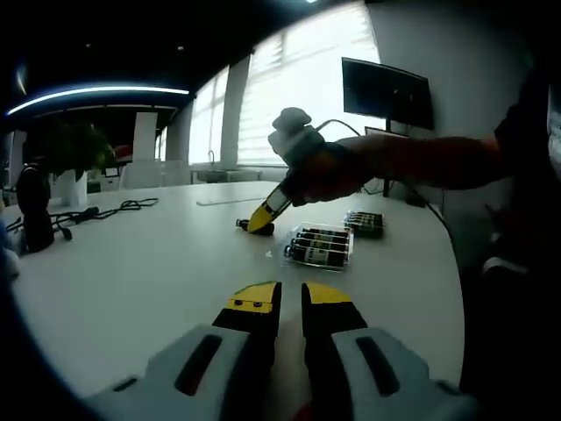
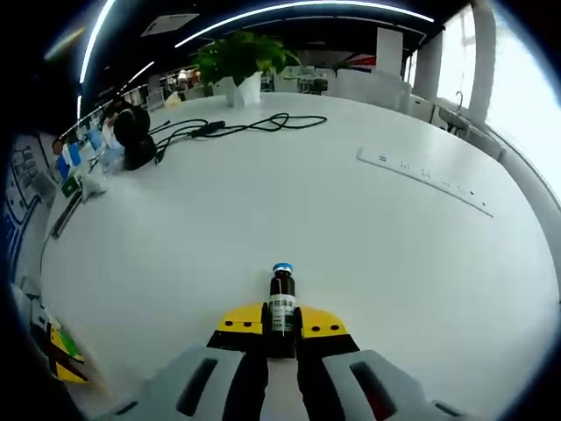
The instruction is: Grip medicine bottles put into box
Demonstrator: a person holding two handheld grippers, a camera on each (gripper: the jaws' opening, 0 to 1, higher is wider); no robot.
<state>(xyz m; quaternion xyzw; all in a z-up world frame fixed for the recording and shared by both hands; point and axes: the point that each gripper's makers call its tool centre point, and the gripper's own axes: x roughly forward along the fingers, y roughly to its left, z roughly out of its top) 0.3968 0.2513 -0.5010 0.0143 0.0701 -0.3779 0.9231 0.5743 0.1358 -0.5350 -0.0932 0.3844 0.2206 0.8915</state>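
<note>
A small dark medicine bottle (image 2: 281,294) with a blue cap and a white label lies on the white table between the yellow-tipped jaws of my right gripper (image 2: 281,323), which is shut on it. In the left gripper view, a hand holds that right gripper (image 1: 256,225) tip-down on the table, with the bottle's (image 1: 240,224) dark end sticking out to the left. Just right of it sits a clear box (image 1: 321,246) with several dark bottles lying in rows. My left gripper (image 1: 291,303) hovers low over the near table, jaws nearly together with nothing between them.
A smaller pack of bottles (image 1: 364,223) lies behind the box. A monitor (image 1: 386,92) stands at the back right. A potted plant (image 2: 241,57), black cables (image 2: 237,127), a black object (image 2: 131,132) and a long white strip (image 2: 429,180) sit further out on the table (image 2: 263,202).
</note>
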